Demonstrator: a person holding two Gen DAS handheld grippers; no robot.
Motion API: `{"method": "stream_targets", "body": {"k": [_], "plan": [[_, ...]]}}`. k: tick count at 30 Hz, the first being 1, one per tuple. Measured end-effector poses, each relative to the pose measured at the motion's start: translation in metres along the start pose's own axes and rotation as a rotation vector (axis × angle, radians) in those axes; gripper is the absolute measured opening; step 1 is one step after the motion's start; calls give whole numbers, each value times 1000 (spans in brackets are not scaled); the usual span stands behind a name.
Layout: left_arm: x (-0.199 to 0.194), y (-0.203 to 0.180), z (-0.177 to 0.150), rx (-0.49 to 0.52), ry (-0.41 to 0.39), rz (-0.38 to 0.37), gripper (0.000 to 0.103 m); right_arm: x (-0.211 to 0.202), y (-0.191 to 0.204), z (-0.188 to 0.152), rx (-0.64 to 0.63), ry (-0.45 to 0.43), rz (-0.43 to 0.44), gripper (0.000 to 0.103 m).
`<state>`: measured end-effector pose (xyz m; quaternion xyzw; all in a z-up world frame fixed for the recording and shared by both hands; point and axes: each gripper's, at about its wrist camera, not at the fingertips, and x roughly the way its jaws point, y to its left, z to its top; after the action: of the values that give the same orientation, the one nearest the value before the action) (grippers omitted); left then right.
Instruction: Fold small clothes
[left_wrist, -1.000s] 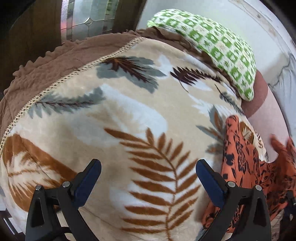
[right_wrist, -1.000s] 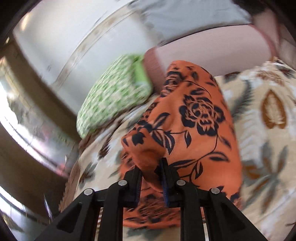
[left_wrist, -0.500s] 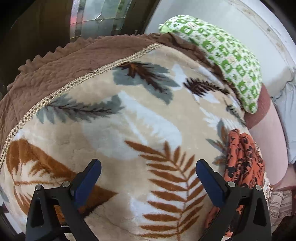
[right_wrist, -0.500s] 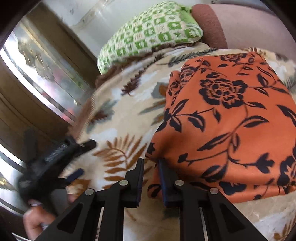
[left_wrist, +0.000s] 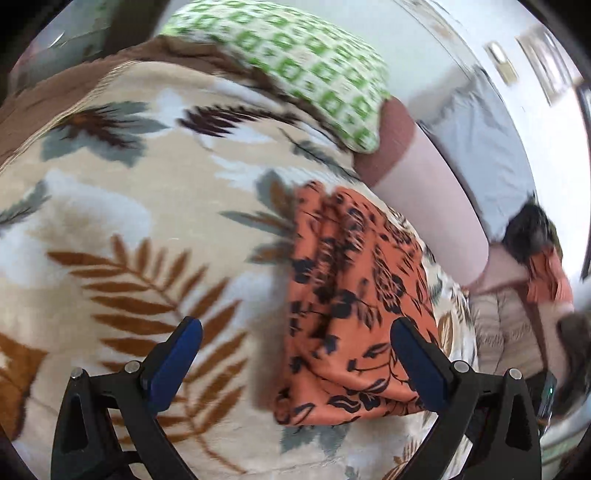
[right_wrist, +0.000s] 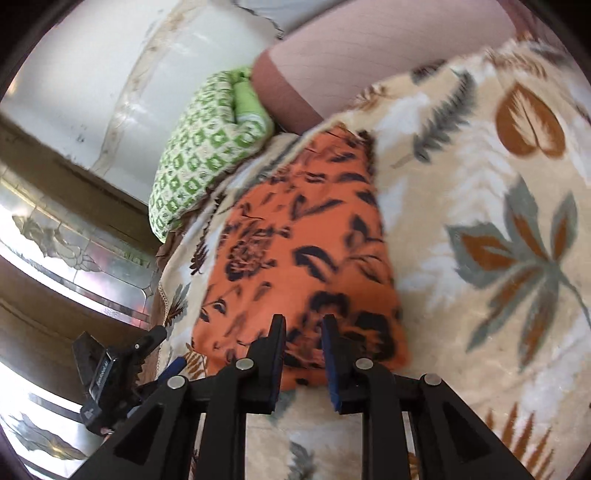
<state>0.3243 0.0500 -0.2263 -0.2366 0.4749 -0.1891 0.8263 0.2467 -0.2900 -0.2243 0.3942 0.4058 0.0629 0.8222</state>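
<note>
An orange cloth with black flowers (left_wrist: 347, 302) lies folded in a rectangle on the leaf-print blanket (left_wrist: 147, 206). It also shows in the right wrist view (right_wrist: 303, 266). My left gripper (left_wrist: 295, 362) is wide open and empty, hovering above the cloth's near left edge. My right gripper (right_wrist: 303, 354) is over the cloth's near edge, jaws a small gap apart, holding nothing. The left gripper shows at the lower left of the right wrist view (right_wrist: 147, 354).
A green-checked pillow (left_wrist: 295, 66) lies at the blanket's far end beside a pink and brown bolster (left_wrist: 424, 177). A white wall (right_wrist: 92, 66) and a wooden glass-panelled door (right_wrist: 55, 258) stand behind. More orange cloth (left_wrist: 546, 273) lies far right.
My right gripper has let go of the orange cloth, which now lies folded flat. My left gripper has swung right, toward the cloth.
</note>
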Motion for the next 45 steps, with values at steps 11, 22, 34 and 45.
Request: {"method": "stream_targets", "body": {"k": [11,22,34,45], "plan": [[43,-44,-18,214,-15,68,78,-10,-57,7,62,-45,105,23],[55,-47,-23,250,34,57,24,2,-64,13,129,-21,175,86],[33,-62,-66,304,116,10,16,34,-62,9,96,40,102,84],[19,-41,-47,224,29,72,20,29,-55,14,29,10,66,84]]}}
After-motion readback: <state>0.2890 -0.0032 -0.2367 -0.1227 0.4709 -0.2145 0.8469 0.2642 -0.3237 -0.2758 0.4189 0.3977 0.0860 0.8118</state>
